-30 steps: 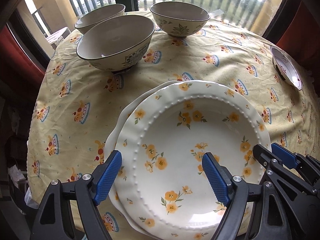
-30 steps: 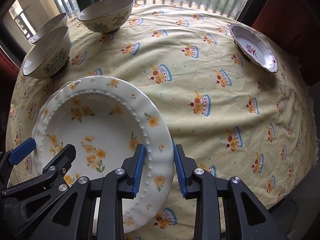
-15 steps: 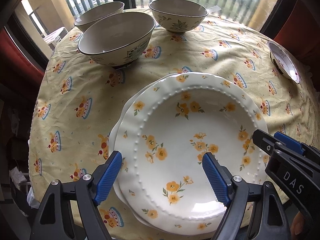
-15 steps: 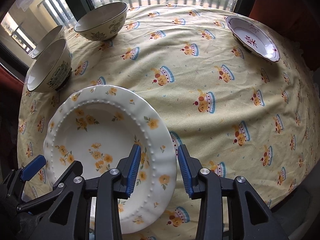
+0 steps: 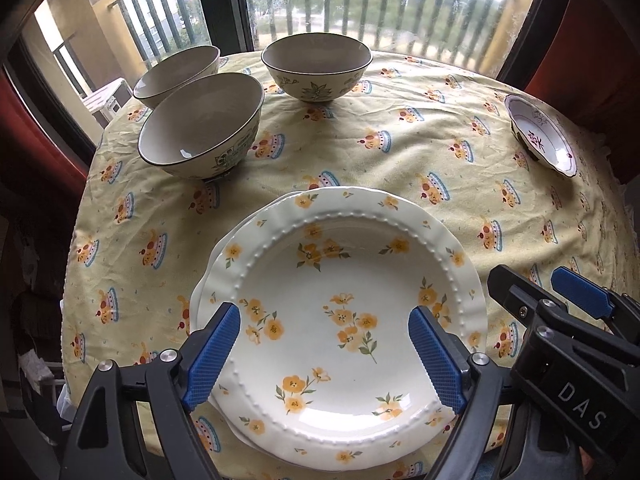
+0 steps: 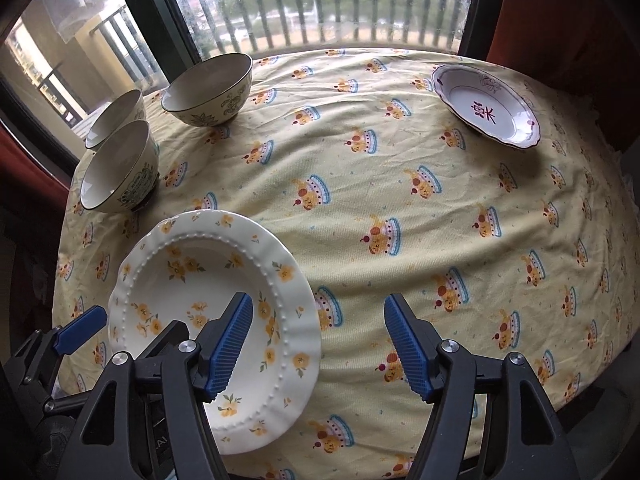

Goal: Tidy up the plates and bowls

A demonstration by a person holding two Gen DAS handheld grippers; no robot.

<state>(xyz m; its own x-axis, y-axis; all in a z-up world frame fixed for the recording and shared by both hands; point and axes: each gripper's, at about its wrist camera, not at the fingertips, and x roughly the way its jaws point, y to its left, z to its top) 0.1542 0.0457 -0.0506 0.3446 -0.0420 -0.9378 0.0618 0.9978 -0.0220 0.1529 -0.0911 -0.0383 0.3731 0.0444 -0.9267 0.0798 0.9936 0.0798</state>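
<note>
We see a round table under a yellow tablecloth [image 5: 360, 168] printed with little cakes, set against a window with railings outside; near its front edge lies the floral plate [image 5: 344, 320], white with orange flowers and a beaded rim, resting on a second plate [image 5: 202, 292] whose pale edge peeks out at the left. The left gripper [image 5: 325, 356] hangs above this stack, its jaws opening and spread wide, the blue pads standing over the plate's left rim and its right inner part (we see no pad pressing on the china); nothing is held. The right gripper [image 6: 318, 346] hangs over the plate's right rim, its jaws also opening; one pad stands over the plate and the other over bare cloth, neither gripping. At the far left stand three bowls: the nearest bowl [image 5: 200, 124], a second bowl [image 5: 176, 72] just behind it, and a third bowl [image 5: 316, 66] further right, apart from the pair. A small dish [image 6: 486, 104] with red characters sits at the far right, well apart from everything else.
</note>
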